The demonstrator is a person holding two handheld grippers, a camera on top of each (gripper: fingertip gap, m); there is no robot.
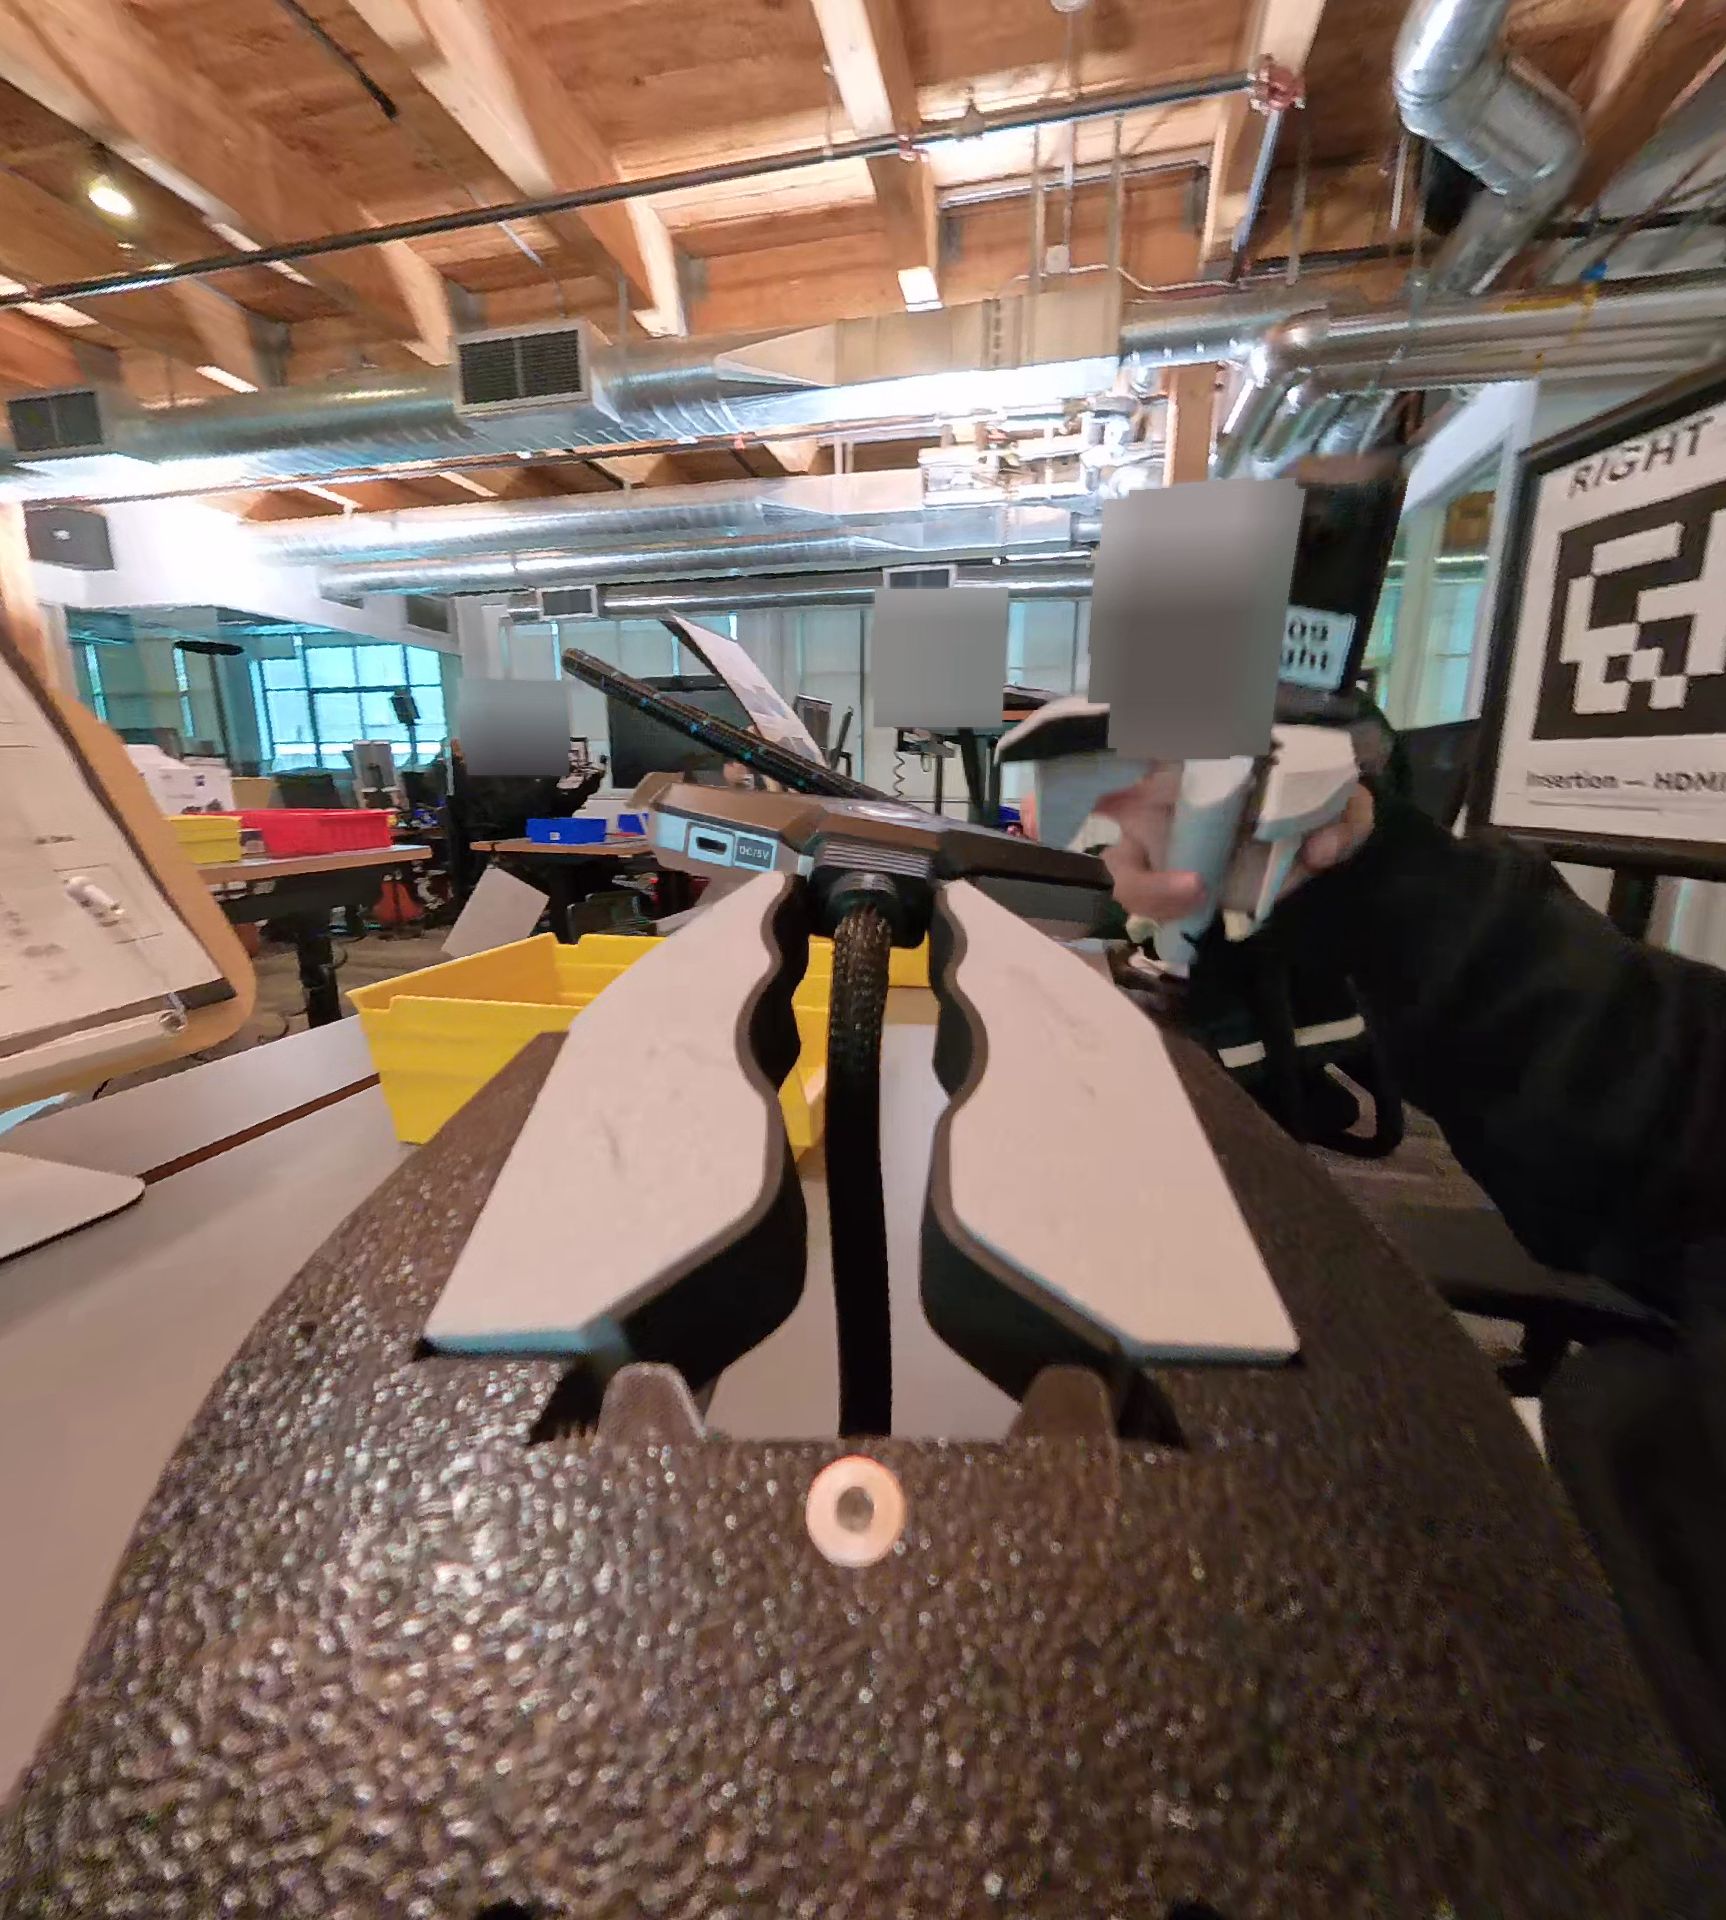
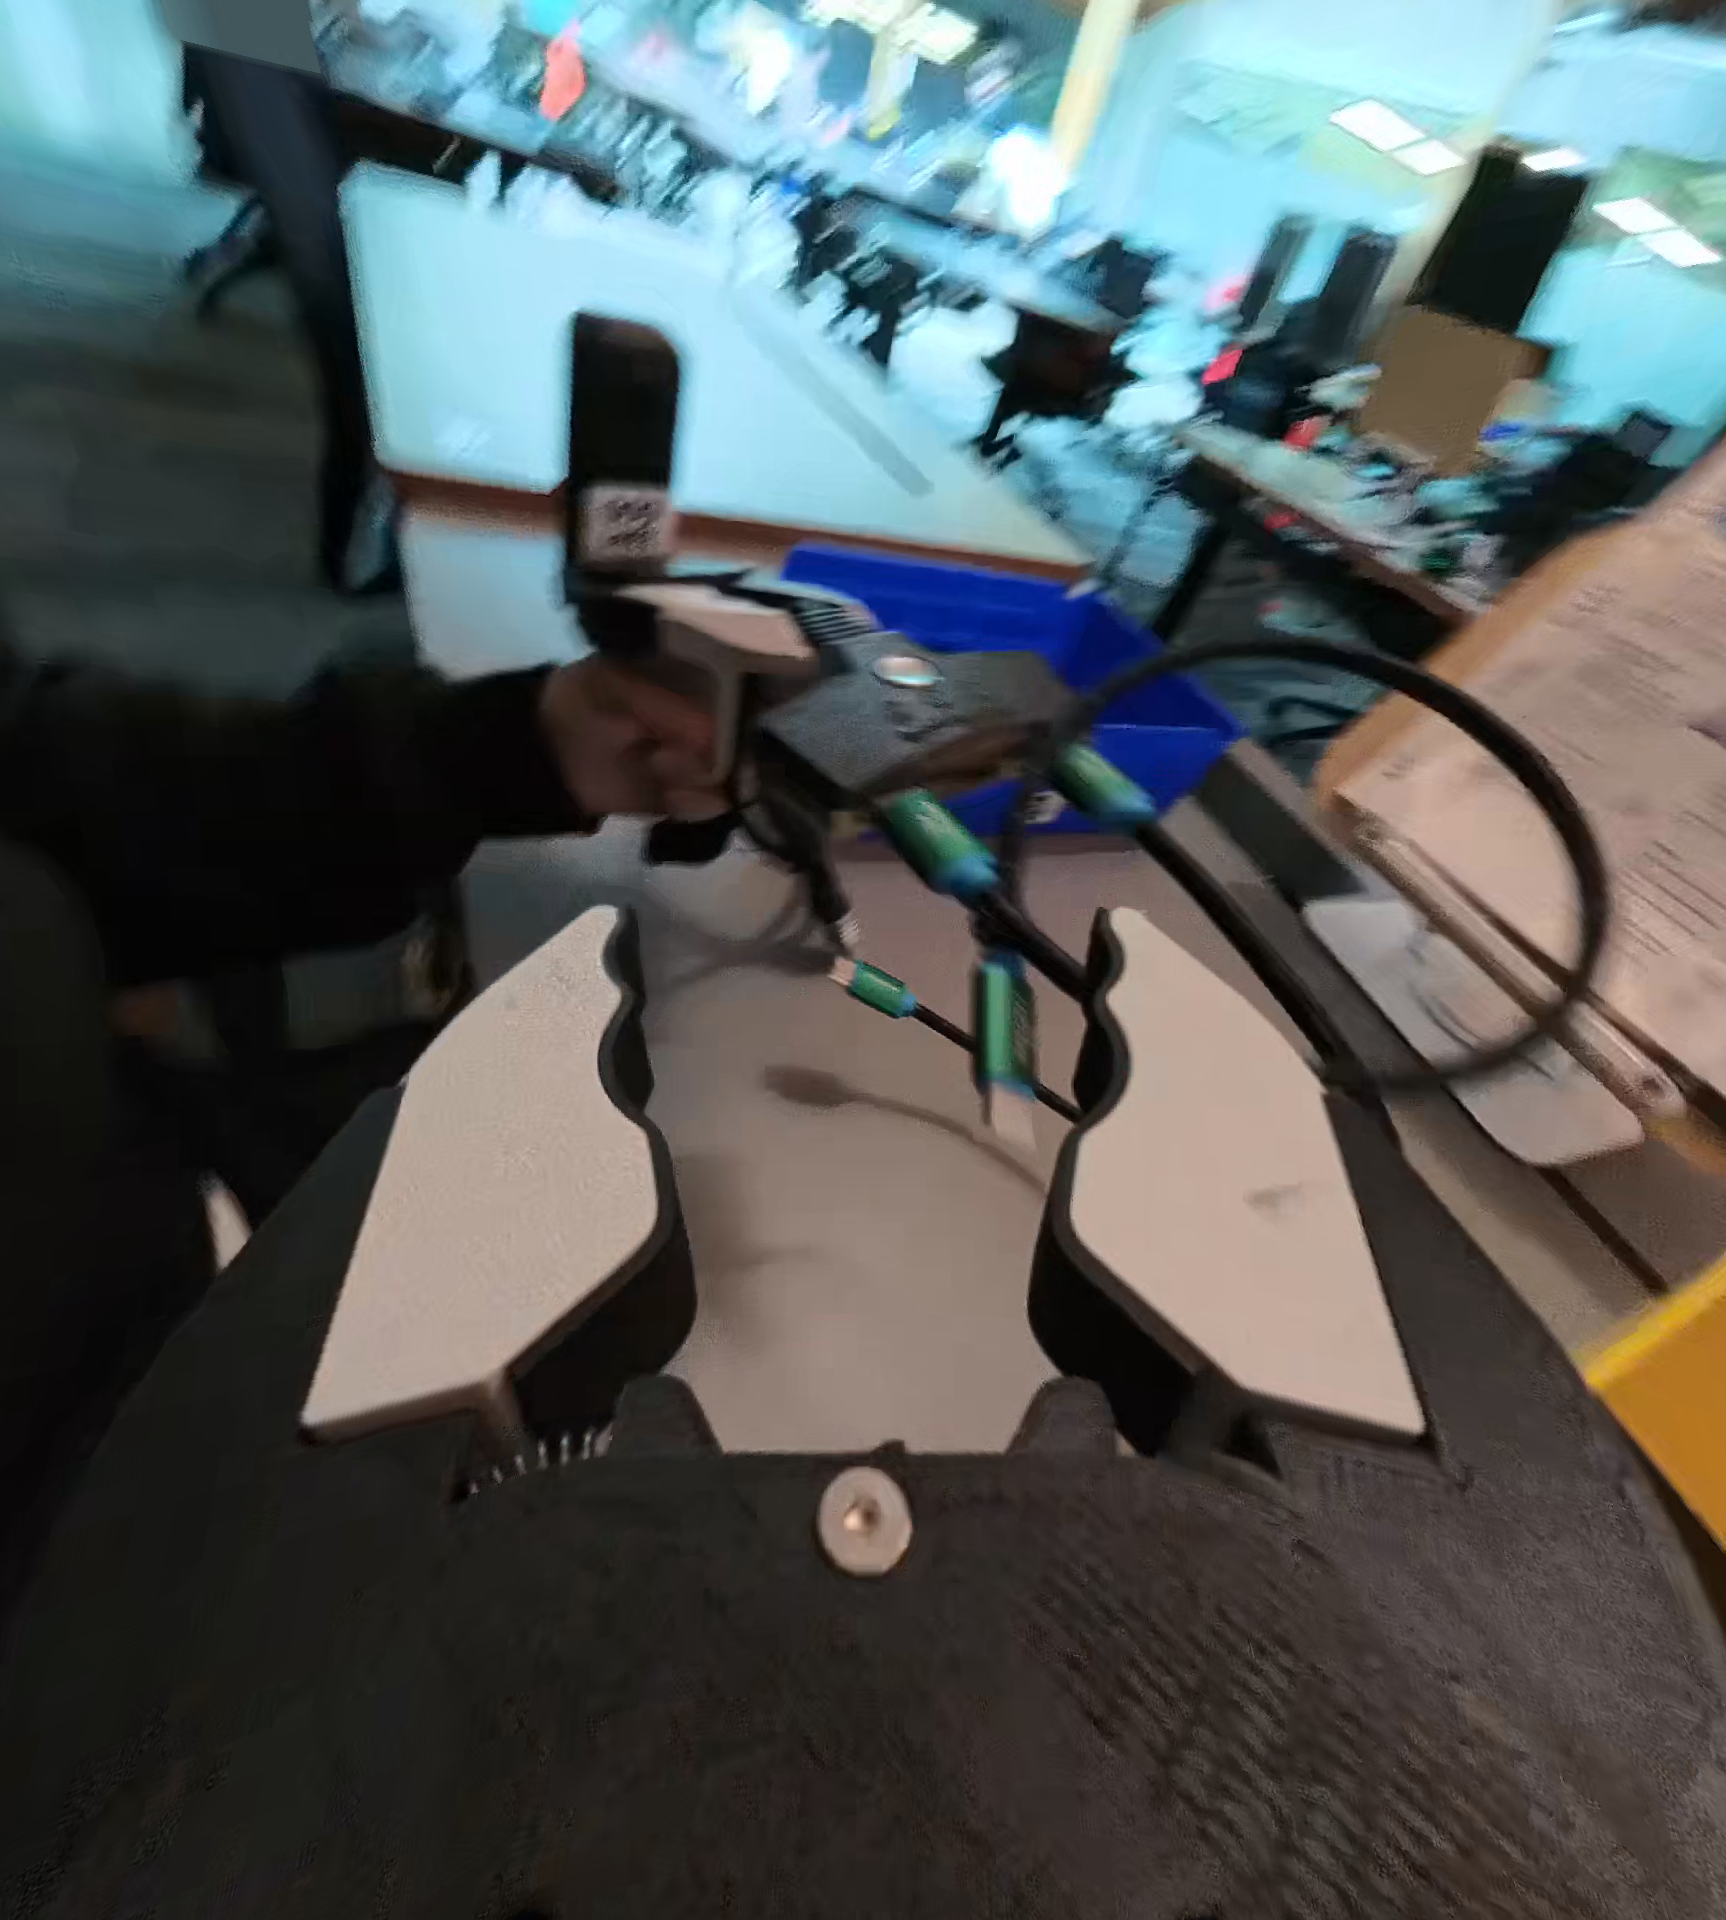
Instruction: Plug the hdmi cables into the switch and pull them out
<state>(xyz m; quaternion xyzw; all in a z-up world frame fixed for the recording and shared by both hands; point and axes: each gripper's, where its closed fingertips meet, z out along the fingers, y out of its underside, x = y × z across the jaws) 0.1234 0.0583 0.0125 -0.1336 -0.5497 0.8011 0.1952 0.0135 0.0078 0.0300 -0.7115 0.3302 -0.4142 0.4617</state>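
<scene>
My left gripper (image 1: 867,896) is shut on the plug of a thick braided black cable (image 1: 859,1039) that enters the grey switch (image 1: 734,836). It holds the switch in the air above the table. In the right wrist view the switch (image 2: 911,717) has two green HDMI plugs (image 2: 932,831) seated in it. Two loose green plugs (image 2: 1006,1029) dangle on thin black cables below. My right gripper (image 2: 864,935) is open and empty, a short way in front of the dangling plugs. My left gripper (image 2: 817,649) shows there too, held by a hand.
A yellow bin (image 1: 485,1029) stands on the grey table (image 1: 111,1403) beyond the switch. A document stand (image 1: 28,883) is at the left and a framed marker sign (image 1: 1659,623) at the right. A blue bin (image 2: 1046,644) sits behind the switch. A black cable loop (image 2: 1565,831) arcs right.
</scene>
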